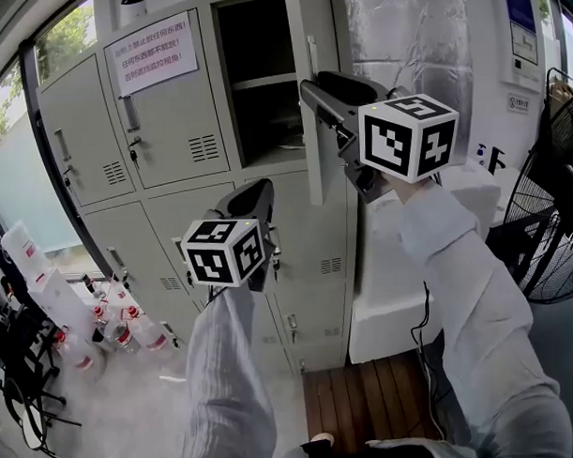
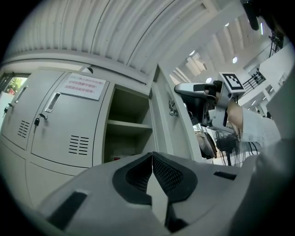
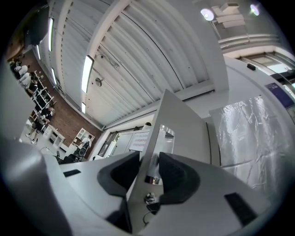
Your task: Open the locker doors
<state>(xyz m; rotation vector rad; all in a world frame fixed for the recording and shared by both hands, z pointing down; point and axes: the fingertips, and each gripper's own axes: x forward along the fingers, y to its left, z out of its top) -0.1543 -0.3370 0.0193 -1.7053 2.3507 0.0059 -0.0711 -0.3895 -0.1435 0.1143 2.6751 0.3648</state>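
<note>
The grey lockers (image 1: 171, 133) fill the upper half of the head view. One upper locker door (image 1: 324, 175) stands swung out at about 12 o'clock, seen nearly edge-on. Beside it, at 11 o'clock, is its open compartment (image 1: 264, 121), dark inside and crossed by a single shelf (image 1: 263, 81).

The right gripper (image 3: 150, 161) is closed on the free edge of that door. In the right gripper view the edge runs up between the two dark pads (image 3: 173, 173), one on each face, and they seem to press on it, though the contact is hard to confirm at this angle. A small metal lock fitting (image 3: 152, 179) on the door's edge sits between the jaws.

The left gripper (image 2: 152, 154) is lower, at about 7 o'clock from the head view's centre, in front of the closed lower row. Its jaws are together at the tips with nothing between them.

A paper notice (image 1: 151, 54) hangs on the closed door at 10 o'clock. A cluster of bottles (image 1: 130, 327) stands on the floor at 8 o'clock, and a fan (image 1: 549, 214) stands at 3 o'clock.
</note>
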